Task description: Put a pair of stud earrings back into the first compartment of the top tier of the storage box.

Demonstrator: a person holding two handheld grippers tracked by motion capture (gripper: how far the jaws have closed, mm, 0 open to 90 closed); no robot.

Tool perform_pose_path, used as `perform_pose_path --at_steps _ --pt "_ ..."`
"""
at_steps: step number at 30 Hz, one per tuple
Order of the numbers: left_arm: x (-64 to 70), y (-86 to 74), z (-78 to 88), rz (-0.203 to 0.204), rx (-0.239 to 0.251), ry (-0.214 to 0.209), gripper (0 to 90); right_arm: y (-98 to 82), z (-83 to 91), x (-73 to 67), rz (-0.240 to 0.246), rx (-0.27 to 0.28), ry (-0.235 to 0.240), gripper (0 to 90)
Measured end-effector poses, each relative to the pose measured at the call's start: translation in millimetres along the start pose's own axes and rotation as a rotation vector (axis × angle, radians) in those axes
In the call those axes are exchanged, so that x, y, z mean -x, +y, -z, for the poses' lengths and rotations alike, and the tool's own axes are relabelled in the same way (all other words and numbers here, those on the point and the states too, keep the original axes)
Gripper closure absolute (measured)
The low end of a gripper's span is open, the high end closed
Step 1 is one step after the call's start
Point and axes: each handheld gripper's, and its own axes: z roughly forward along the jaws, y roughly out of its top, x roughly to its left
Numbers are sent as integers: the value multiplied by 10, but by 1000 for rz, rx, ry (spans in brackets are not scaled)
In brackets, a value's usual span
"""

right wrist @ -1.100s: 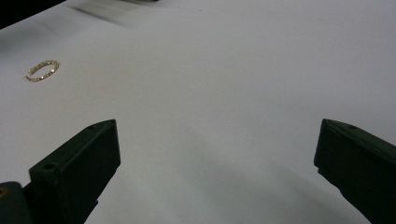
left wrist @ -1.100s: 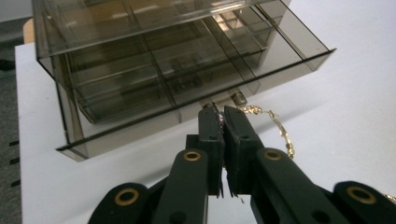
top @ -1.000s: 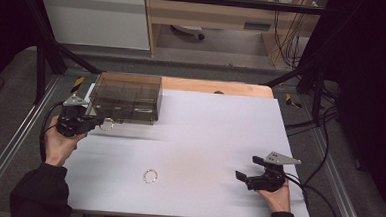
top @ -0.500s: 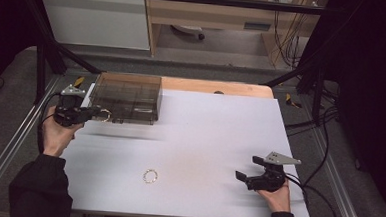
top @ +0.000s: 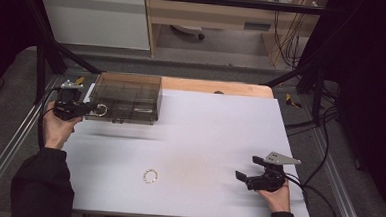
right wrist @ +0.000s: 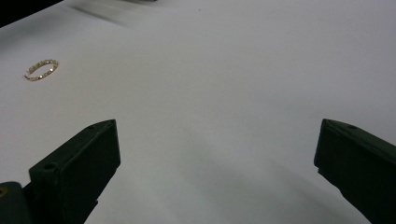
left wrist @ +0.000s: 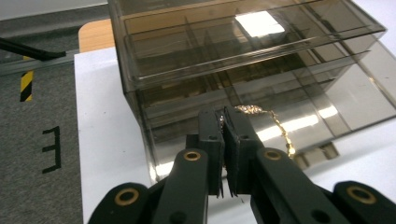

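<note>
**Gold chain pinched at the organizer's edge**

At the table's (top: 204,139) far left corner, the left gripper (left wrist: 224,122) has its jaws pressed together on a gold chain (left wrist: 275,126), which loops out in front of the smoked-plastic drawer box (top: 129,97). The chain hangs just beside the box's lower drawer front. Well apart, near the table's right front edge, the right gripper (top: 245,177) rests in the person's hand with jaws spread wide, nothing between them. A gold bracelet (top: 150,176) lies flat on the white surface between the two hands.
</note>
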Motion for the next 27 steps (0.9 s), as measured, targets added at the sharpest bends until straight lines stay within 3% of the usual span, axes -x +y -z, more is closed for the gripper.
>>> perform_pose_path --at_steps 15,27 --pt "-134 -36 -244 28 -19 37 855 1 3 0 -1 0 2 8" --pt "-140 -97 -331 32 -38 25 847 0 2 0 1 0 2 8"
